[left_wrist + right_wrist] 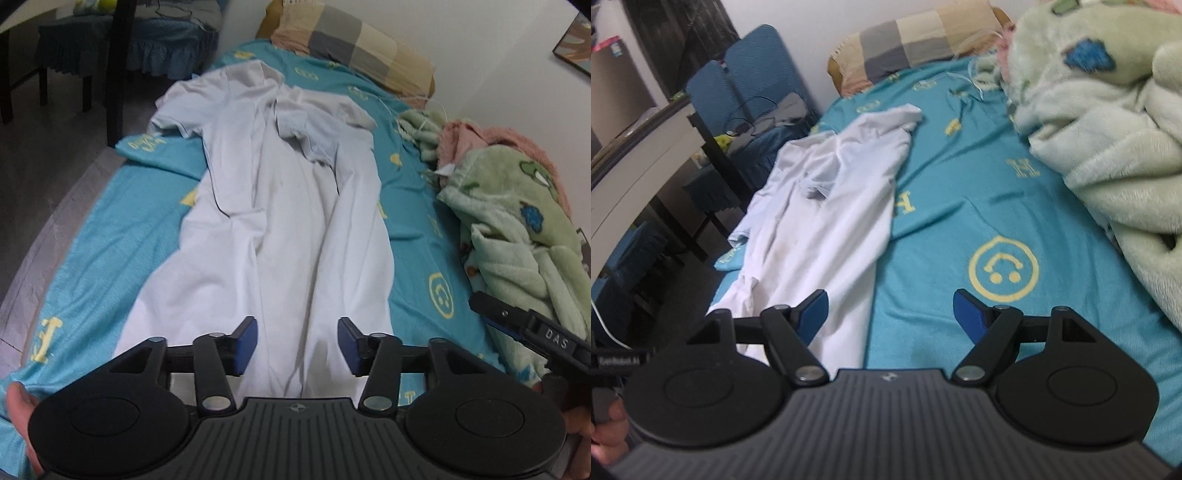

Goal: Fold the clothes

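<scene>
A white short-sleeved T-shirt (273,221) lies lengthwise on the teal bedsheet (92,236), collar far, hem near, its right sleeve folded in over the chest. My left gripper (297,343) is open and empty just above the shirt's hem. The shirt also shows in the right wrist view (827,206), left of centre. My right gripper (890,317) is open and empty over the sheet (960,192), its left finger (812,314) above the shirt's right edge. The right gripper's body shows at the lower right of the left wrist view (532,332).
A green fleece blanket (517,229) and a pink one (491,136) are piled along the bed's right side by the wall. A checked pillow (351,40) lies at the head. Blue-covered chairs (753,81) and a dark table (701,147) stand left of the bed.
</scene>
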Action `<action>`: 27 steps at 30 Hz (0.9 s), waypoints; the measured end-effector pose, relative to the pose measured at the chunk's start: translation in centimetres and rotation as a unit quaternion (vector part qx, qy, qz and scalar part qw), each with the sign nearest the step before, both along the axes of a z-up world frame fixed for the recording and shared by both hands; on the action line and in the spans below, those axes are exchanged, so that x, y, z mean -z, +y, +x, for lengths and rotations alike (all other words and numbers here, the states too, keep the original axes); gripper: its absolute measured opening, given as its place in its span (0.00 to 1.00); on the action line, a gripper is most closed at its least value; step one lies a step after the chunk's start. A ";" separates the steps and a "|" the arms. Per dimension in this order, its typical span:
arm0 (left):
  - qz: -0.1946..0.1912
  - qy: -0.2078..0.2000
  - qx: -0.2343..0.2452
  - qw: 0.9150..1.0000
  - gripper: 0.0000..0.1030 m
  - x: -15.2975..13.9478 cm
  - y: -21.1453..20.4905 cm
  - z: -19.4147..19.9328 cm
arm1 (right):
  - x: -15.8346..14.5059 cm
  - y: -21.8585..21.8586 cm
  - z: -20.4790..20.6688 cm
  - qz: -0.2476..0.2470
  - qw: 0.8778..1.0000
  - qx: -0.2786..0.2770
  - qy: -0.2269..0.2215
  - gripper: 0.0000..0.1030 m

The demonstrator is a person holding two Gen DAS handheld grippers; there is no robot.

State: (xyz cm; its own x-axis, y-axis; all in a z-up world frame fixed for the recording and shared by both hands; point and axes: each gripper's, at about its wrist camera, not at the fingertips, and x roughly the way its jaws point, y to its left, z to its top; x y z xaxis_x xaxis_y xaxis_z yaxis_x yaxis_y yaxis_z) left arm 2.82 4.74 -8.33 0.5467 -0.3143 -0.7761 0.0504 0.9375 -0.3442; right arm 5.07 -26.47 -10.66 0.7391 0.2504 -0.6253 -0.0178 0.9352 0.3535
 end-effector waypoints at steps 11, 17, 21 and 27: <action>0.056 -0.028 -0.021 0.998 0.69 -0.7 -0.1 -0.1 | 1.9 3.2 1.0 0.000 0.993 -0.093 0.069 0.73; 0.055 -0.035 -0.031 0.997 0.69 -0.7 0.5 0.3 | 5.4 7.2 2.1 -0.065 0.967 -0.168 0.182 0.71; 0.049 -0.037 -0.036 0.997 0.69 -0.7 1.2 0.7 | 5.6 9.1 1.6 -0.100 0.959 -0.198 0.178 0.38; 0.015 -0.045 -0.041 0.998 0.69 -1.1 2.7 0.7 | 3.7 10.1 -0.2 -0.163 0.948 -0.217 0.164 0.05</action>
